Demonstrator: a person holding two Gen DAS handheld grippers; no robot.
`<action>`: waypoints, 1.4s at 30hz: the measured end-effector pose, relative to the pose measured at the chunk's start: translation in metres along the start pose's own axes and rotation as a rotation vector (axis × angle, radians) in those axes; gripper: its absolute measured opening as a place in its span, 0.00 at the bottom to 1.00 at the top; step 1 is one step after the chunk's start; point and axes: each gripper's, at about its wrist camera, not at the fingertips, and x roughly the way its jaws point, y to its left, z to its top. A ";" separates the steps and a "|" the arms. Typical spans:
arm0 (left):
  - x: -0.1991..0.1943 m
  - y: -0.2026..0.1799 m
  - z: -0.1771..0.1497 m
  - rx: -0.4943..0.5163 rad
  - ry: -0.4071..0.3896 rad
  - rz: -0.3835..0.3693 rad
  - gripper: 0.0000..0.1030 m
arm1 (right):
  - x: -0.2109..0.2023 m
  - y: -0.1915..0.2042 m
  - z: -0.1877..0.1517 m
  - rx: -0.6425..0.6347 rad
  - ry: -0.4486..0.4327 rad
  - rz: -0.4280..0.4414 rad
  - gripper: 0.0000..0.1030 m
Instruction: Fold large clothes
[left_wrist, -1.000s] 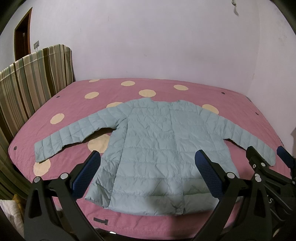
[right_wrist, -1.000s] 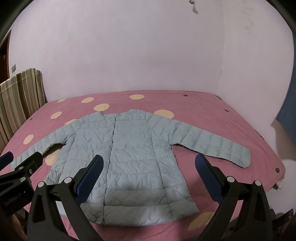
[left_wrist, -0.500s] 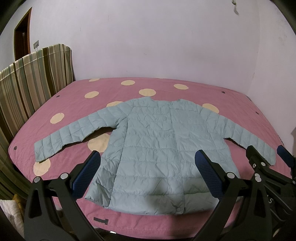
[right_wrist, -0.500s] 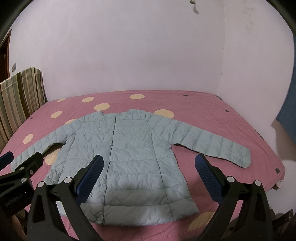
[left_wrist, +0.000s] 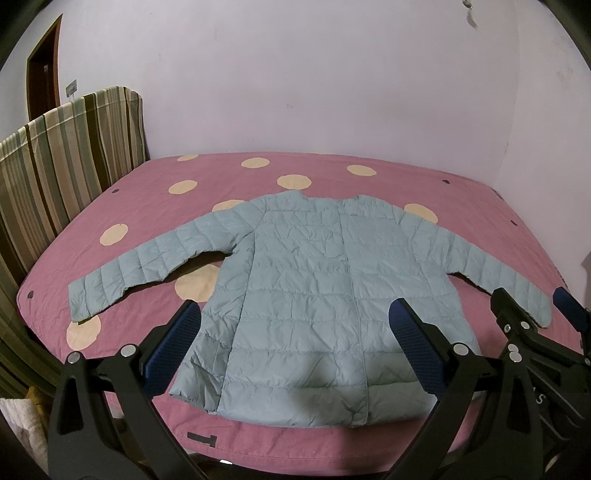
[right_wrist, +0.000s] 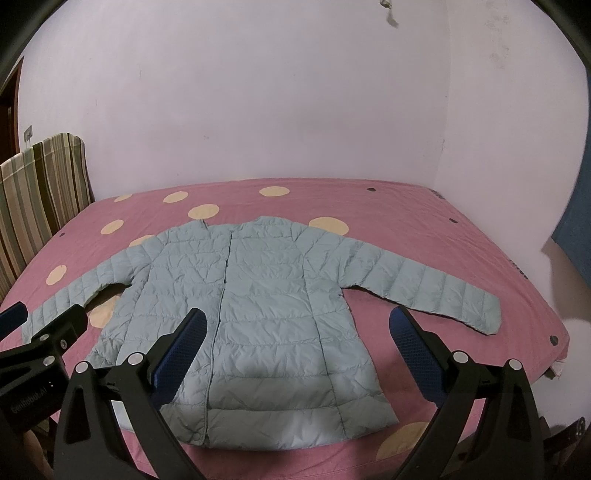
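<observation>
Jacket (left_wrist: 314, 291) lay flat on the bed (left_wrist: 373, 184), front up, sleeves spread, beyond both my tongs. The left tongs (left_wrist: 295, 347) and right tongs (right_wrist: 299, 350) gaped wide, holding nothing, over the hem. I judged the quilted puffer light, soft and slippery, springy in a fold; cuffs or hem corners looked the surest places to pinch.

The pink bed cover (left_wrist: 332, 184) is left bare around the spread jacket (left_wrist: 317, 295). The far side is closed by the wall (left_wrist: 295, 92), the left side by a striped headboard (left_wrist: 66, 155).
</observation>
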 end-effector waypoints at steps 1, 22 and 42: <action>0.000 0.000 0.000 0.000 0.000 0.000 0.98 | 0.000 0.000 0.000 0.000 0.000 0.000 0.95; 0.001 -0.001 0.000 0.001 0.005 0.000 0.98 | 0.000 0.003 -0.001 -0.002 0.001 -0.001 0.95; 0.005 0.001 -0.005 -0.002 0.016 0.001 0.98 | 0.005 0.004 -0.001 -0.002 0.013 -0.003 0.95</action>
